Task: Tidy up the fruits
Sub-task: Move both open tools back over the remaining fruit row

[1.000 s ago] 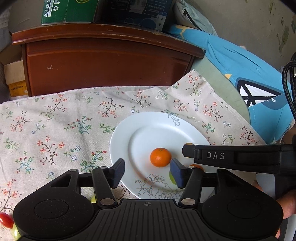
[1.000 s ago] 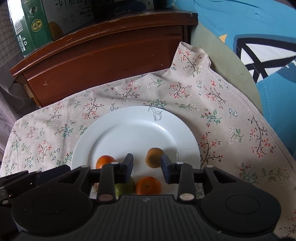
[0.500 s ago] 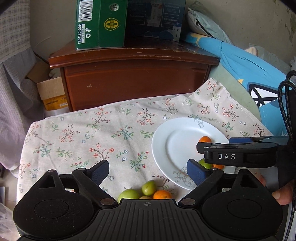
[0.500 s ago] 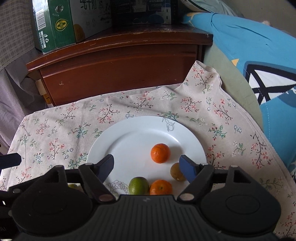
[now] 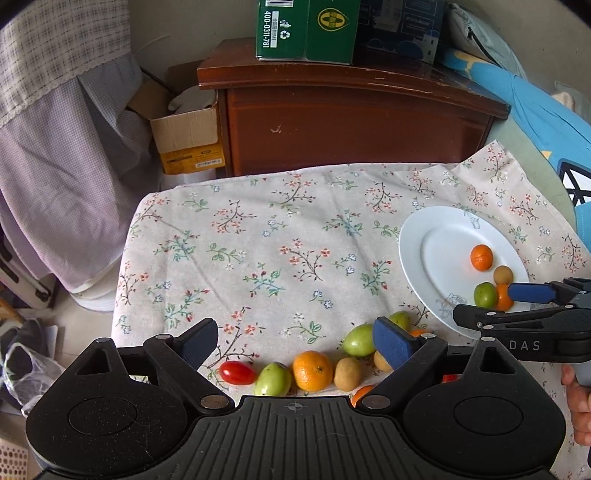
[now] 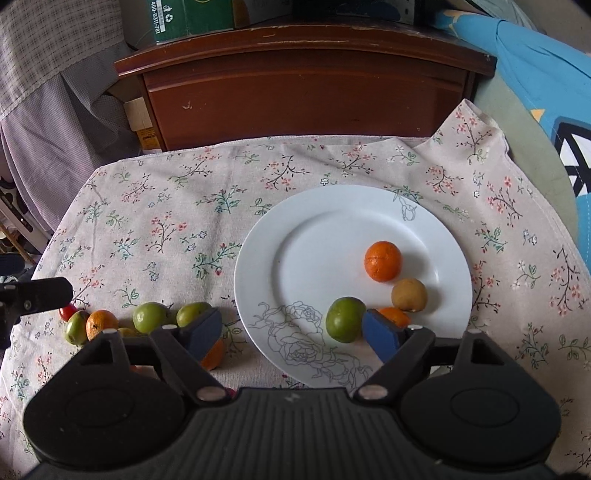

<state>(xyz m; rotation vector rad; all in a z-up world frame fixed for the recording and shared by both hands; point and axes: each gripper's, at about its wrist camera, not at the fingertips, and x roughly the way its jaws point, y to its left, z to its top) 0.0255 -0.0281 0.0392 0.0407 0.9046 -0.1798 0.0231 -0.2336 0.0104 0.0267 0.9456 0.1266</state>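
Both grippers have pulled back and up since one second ago, when each was low over the round white plate (image 6: 258, 258) with its jaws narrow; now their blue-padded jaws stand wide apart and hold nothing. From the right wrist view, the right gripper (image 6: 291, 332) hovers over the near edge of the plate, which lies on the floral beige tablecloth (image 6: 166, 221). Four fruits are on the plate: a bright orange mandarin (image 6: 382, 261), a small tan round fruit (image 6: 409, 294), a green round fruit (image 6: 346, 319), and a second orange fruit (image 6: 394, 316), partly hidden behind the right blue pad. The left gripper (image 5: 295, 341) is released too and hangs above a row of loose fruits on the cloth, left of the plate: a red cherry tomato (image 5: 237, 372), a green-red fruit (image 5: 273, 379), an orange mandarin with dark stem mark (image 5: 312, 370), a tan oval fruit (image 5: 347, 373) and a pale green fruit (image 5: 359, 339). Behind the table stands a dark brown wooden cabinet (image 5: 351, 129) with a green cardboard box (image 5: 306, 29) on top.
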